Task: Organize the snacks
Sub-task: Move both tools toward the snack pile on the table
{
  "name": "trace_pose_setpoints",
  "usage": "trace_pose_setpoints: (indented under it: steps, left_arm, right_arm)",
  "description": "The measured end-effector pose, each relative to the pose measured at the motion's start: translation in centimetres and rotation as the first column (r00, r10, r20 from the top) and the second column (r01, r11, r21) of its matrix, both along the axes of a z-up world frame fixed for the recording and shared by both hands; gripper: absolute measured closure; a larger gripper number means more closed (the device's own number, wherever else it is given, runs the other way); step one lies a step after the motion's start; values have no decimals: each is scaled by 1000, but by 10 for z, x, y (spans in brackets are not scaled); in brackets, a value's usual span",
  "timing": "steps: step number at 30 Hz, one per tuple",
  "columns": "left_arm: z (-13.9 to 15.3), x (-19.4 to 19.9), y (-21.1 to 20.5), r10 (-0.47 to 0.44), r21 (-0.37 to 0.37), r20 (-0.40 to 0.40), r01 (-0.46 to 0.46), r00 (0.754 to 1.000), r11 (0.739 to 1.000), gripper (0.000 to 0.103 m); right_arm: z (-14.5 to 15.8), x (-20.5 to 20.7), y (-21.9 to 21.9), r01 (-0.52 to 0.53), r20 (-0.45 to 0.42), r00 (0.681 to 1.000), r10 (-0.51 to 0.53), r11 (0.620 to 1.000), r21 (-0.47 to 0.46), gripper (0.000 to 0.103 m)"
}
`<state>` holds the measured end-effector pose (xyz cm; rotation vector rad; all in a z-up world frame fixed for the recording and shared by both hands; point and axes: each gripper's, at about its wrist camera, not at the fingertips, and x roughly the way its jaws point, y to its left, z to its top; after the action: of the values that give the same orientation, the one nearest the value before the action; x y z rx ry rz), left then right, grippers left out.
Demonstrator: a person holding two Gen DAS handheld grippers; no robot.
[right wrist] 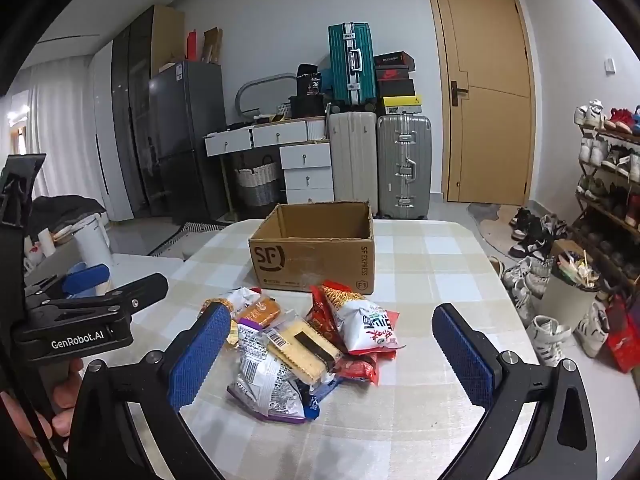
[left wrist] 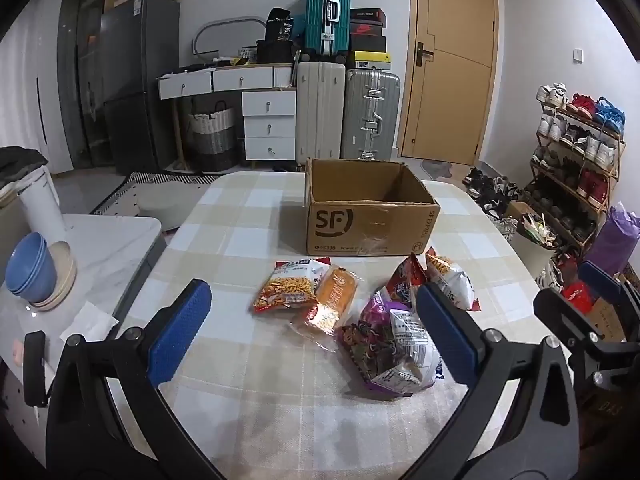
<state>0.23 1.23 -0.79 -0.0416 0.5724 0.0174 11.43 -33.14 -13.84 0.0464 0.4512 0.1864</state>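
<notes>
An open cardboard box (left wrist: 370,220) marked SF stands on the checked tablecloth; it also shows in the right wrist view (right wrist: 316,258), and its inside looks empty. Several snack packets lie in a loose pile in front of it: an orange noodle bag (left wrist: 286,286), an orange cake packet (left wrist: 332,304), a purple bag (left wrist: 386,350), a red and white bag (right wrist: 366,320) and a yellow wafer packet (right wrist: 302,346). My left gripper (left wrist: 314,332) is open above the pile, holding nothing. My right gripper (right wrist: 332,356) is open over the pile, holding nothing.
A side table at the left holds blue bowls (left wrist: 30,268), a white container (left wrist: 40,204) and a tissue (left wrist: 90,320). A shoe rack (left wrist: 580,152) and shoes stand at the right. Suitcases (left wrist: 348,108), drawers and a door are behind the table.
</notes>
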Motion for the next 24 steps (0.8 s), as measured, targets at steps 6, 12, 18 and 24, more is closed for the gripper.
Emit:
trace_pose_setpoints:
  steps: [6, 12, 18, 24]
  left_arm:
    - [2, -1, 1, -8, 5, 3, 8, 1000, 1000, 1]
    - [3, -4, 2, -18, 0, 14, 18, 1000, 1000, 1]
    - [3, -7, 3, -24, -1, 18, 24, 1000, 1000, 1]
    - [2, -7, 3, -27, -7, 10, 27, 1000, 1000, 1]
  right_arm:
    - [-2, 8, 4, -25, -10, 1000, 25, 1000, 5, 0]
    - [7, -4, 11, -13, 25, 1000, 13, 1000, -4, 0]
    - [2, -8, -2, -6, 44, 999, 5, 1000, 20, 0]
    - [-1, -7, -5, 0, 32, 999, -1, 999, 35, 0]
